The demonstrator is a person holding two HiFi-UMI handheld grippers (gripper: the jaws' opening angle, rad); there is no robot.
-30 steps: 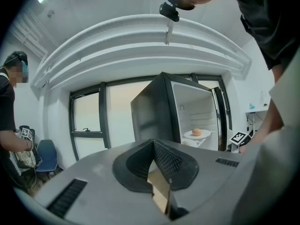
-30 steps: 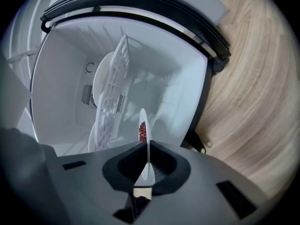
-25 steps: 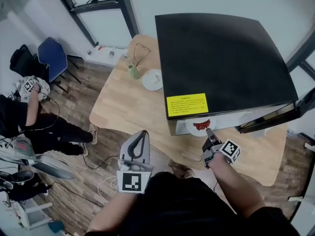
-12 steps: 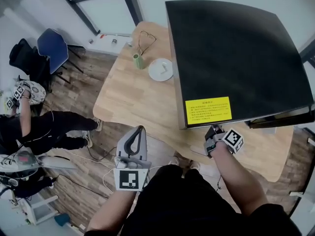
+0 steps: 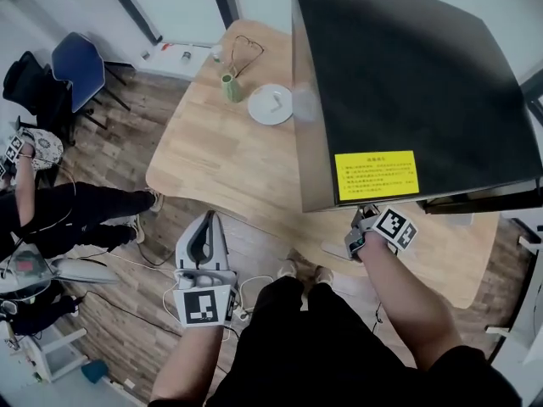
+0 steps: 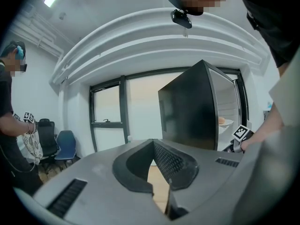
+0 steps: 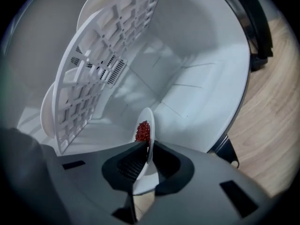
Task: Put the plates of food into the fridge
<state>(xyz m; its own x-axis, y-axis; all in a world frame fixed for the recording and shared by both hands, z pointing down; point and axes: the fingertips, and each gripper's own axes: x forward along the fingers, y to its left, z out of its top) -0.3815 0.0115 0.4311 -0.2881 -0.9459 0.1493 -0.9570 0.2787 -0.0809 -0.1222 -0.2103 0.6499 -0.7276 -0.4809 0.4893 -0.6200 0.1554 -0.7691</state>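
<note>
Plate [image 7: 147, 125] with a small heap of red food [image 7: 142, 131] sits inside the fridge [image 5: 407, 83] right now, out over the white interior and close beside the white grid shelf [image 7: 108, 64]. The right gripper [image 7: 143, 148] has it by the rim, both jaws clamped on the plate's edge, with the plate seen edge-on between them. Whether the plate touches the fridge floor, I can't tell.

From the head view, that black fridge takes up the right side of the tabletop [image 5: 221, 168], its yellow label [image 5: 376, 175] at the near edge of its top.

Left gripper [image 5: 209, 220] hangs off the tabletop's near edge, over the wooden floor, jaws together at the tips and nothing in them.

Another white plate [image 5: 270, 104] lies near the tabletop's far edge, just beside the fridge, with a green cup [image 5: 230, 87] next to it.
</note>
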